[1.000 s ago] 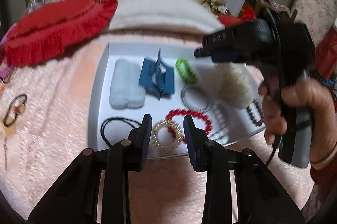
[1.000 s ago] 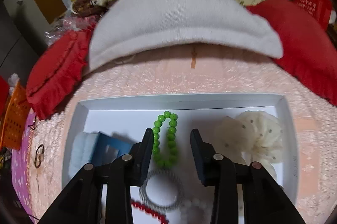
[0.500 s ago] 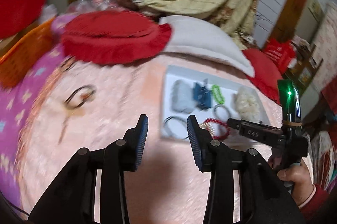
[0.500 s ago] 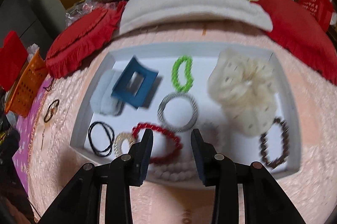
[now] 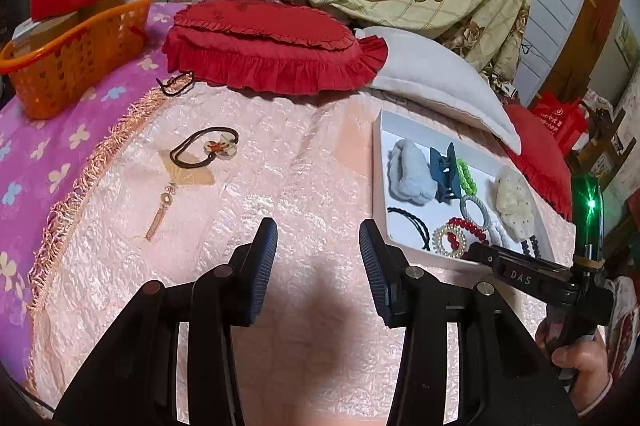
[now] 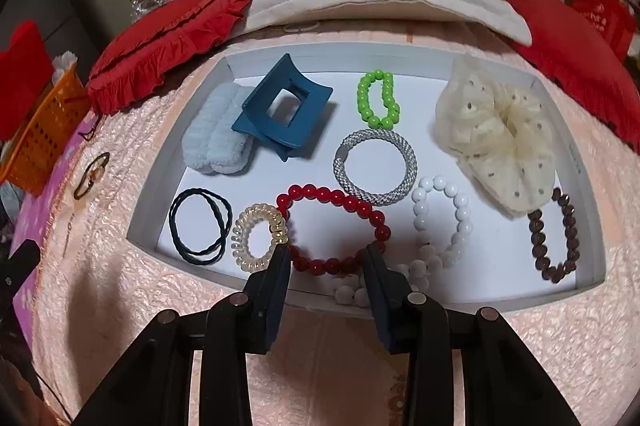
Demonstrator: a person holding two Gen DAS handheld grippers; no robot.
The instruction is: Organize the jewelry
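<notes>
Pink quilted bedspread (image 5: 304, 185) bears a shallow white rectangular tray (image 6: 576, 161) at its right side. Tray holds a cream dotted fabric scrunchie (image 6: 496, 133), blue plastic claw clip (image 6: 284, 113), red bead bracelet (image 6: 340, 230) and others. A brown cord hair tie with a round charm (image 5: 204, 147) lies on the spread, well apart from the tray. Left gripper (image 5: 318, 266) hovers over bare spread, jaws wide, empty. Right gripper (image 6: 326, 282) is at the tray's near rim, jaws wide, empty.

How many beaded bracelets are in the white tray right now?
4: green bracelet at the back, red bracelet front centre, white bracelet to its right, brown bracelet far right. White tray seems fully in view.
</notes>
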